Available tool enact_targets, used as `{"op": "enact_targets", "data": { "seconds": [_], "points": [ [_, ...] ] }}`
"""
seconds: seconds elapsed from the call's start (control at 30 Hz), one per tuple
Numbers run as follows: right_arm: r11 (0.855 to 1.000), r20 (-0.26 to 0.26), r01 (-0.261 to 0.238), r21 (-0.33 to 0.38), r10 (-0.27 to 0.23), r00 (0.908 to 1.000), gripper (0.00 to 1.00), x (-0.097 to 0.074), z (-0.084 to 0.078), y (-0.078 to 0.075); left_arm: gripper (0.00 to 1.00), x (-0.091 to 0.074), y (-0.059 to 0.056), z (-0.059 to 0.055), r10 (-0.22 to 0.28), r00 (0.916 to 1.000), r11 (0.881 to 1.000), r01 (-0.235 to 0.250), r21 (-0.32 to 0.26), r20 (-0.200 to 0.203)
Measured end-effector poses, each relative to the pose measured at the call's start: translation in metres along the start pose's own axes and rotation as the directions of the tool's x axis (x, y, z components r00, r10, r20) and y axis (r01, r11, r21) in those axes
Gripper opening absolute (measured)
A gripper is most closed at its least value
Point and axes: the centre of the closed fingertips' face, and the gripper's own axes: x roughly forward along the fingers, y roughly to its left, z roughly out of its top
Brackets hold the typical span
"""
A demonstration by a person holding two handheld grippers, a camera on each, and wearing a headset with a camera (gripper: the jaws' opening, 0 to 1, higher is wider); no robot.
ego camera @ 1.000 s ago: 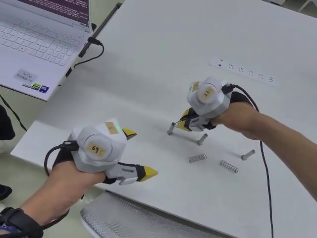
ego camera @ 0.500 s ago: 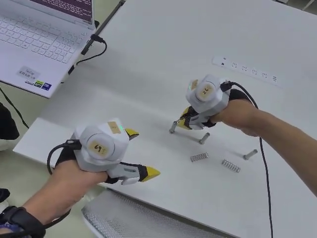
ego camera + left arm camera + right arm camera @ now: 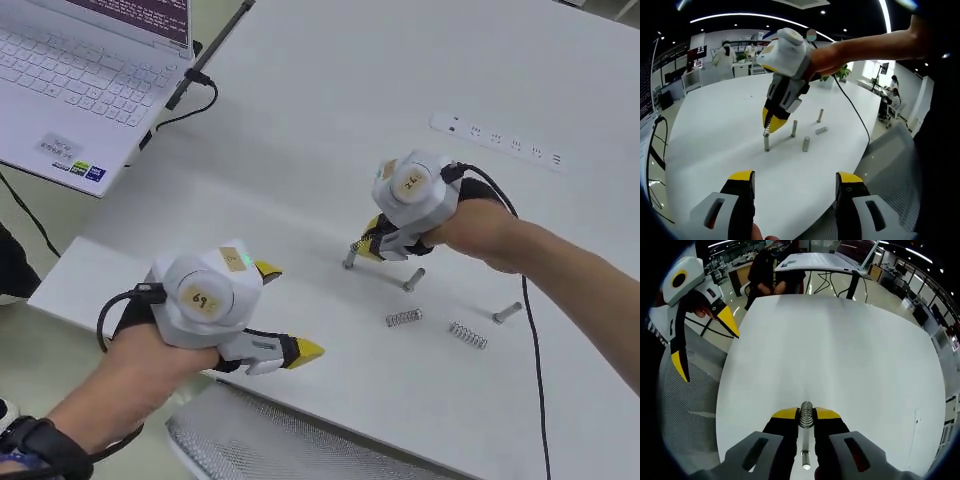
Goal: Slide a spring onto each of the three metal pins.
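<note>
Spring pinched over the left pin, not yet seated.
Nearest you, your left gripper (image 3: 288, 308) hung empty with its jaws spread wide at the near table edge. Past it, loose springs (image 3: 403, 318) lay flat beside two bare pins (image 3: 412, 279). Further on, your right gripper (image 3: 368, 245) clamped narrow on a spring (image 3: 806, 415) right at the tip of the left pin (image 3: 767, 143); contact unclear. The spring looked tilted, so pushing down off-axis could snag a coil, buckle it out of the jaws, or tip the pin. A power strip (image 3: 497, 141) lay far behind.
</note>
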Motion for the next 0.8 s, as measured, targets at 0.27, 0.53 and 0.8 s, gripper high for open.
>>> {"op": "enact_targets", "data": {
  "seconds": [0.27,0.53,0.8],
  "points": [
    [1.0,-0.001,0.001,0.004,-0.001,1.0,0.09,0.002,0.002,-0.001,0.61,0.0,-0.001,-0.001,-0.004,1.0,1.0,0.004,-0.002,-0.003],
    [1.0,0.003,-0.002,0.006,0.002,1.0,0.09,0.004,0.004,-0.002,0.61,0.002,-0.003,-0.001,-0.005,1.0,1.0,0.005,-0.002,-0.002],
    [1.0,-0.012,-0.013,-0.004,0.013,0.9998,0.09,0.011,0.003,0.001,0.61,0.003,-0.003,0.0,-0.009,1.0,1.0,0.009,-0.003,-0.002]
  ]
}}
